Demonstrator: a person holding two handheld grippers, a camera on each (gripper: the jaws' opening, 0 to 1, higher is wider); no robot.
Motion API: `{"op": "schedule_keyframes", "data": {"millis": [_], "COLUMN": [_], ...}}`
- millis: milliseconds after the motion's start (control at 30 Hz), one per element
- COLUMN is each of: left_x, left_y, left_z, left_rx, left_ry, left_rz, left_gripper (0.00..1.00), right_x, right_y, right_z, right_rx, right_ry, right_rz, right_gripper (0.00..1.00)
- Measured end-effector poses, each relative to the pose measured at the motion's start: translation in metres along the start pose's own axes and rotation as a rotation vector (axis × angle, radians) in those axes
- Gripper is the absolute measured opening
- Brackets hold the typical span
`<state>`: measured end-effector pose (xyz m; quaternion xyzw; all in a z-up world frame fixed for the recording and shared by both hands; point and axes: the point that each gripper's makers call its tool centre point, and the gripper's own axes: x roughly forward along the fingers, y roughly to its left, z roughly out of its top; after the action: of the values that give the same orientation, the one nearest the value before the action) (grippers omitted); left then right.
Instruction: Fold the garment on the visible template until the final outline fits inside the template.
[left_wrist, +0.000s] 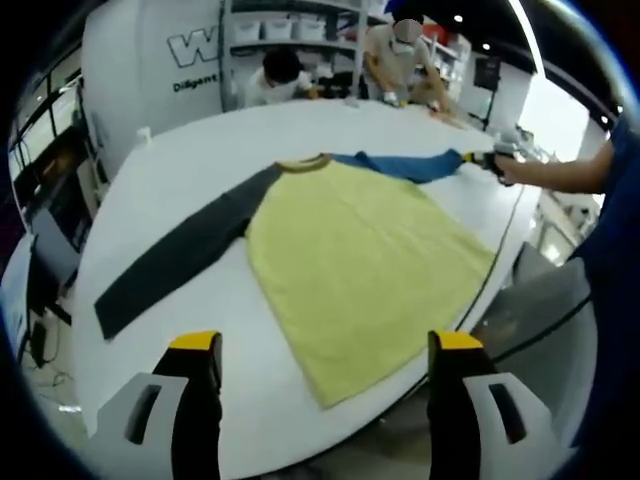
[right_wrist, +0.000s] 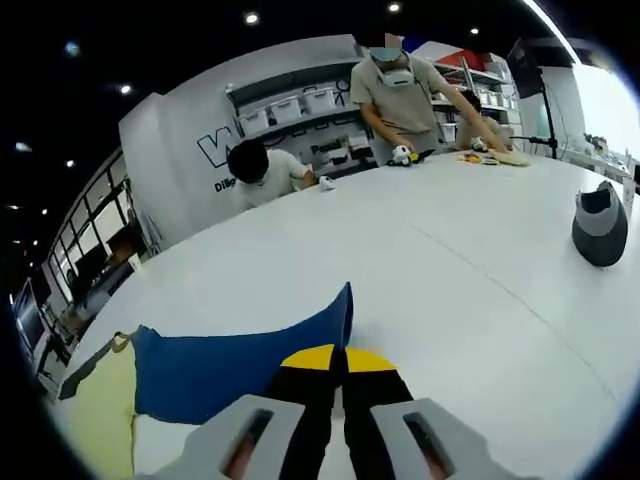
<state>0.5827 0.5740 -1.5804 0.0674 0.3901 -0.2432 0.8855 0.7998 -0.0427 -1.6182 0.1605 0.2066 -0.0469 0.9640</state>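
Counter: wide, white, rounded edge; people at far side, shelving behind. No template outline discernible on the surface.

Shirt: flat on the counter, yellow body near the edge, collar toward the far side. Grey sleeve stretched straight out to one side. Blue sleeve stretched out to the other side, cuff end lifted slightly.

Grey cap-like object on the counter, well apart from the shirt.

Right hand-held gripper: jaws pressed together, pinching the blue sleeve at its cuff. Also seen across the shirt in the left gripper view.

Left hand-held gripper: jaws spread, holding nothing, hovering off the hem side of the shirt.

Step in hand, by judgement: first fold, blue sleeve being taken in. Task barely begun; both sleeves fully extended.

Next move calls for: carrying the cuff inward over the yellow body, laying flat without dragging the shirt; then same for the grey sleeve.
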Motion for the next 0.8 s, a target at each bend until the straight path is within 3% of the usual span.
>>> {"op": "schedule_keyframes", "data": {"millis": [100,367,567,733,800], "left_x": [-0.001,-0.005,-0.010,-0.011,-0.013], "left_y": [0.001,0.001,-0.003,-0.001,0.002], "left_z": [0.000,-0.004,0.001,-0.001,-0.003], "left_rx": [0.003,0.012,0.024,0.040,0.044], "left_ry": [-0.009,-0.016,-0.028,-0.025,-0.020], "left_rz": [0.000,-0.007,-0.013,-0.022,-0.025], "left_gripper": [0.80,0.81,0.81,0.81,0.82], "right_x": [-0.003,-0.018,-0.027,-0.034,-0.035], "right_y": [0.010,0.067,0.124,0.171,0.200], "right_z": [0.011,0.052,0.074,0.084,0.091], "right_rx": [-0.010,-0.078,-0.152,-0.154,-0.184], "right_ry": [-0.018,-0.080,-0.102,-0.096,-0.095], "right_rz": [0.028,0.181,0.302,0.393,0.462], "right_gripper": [0.00,0.00,0.00,0.00,0.00]}}
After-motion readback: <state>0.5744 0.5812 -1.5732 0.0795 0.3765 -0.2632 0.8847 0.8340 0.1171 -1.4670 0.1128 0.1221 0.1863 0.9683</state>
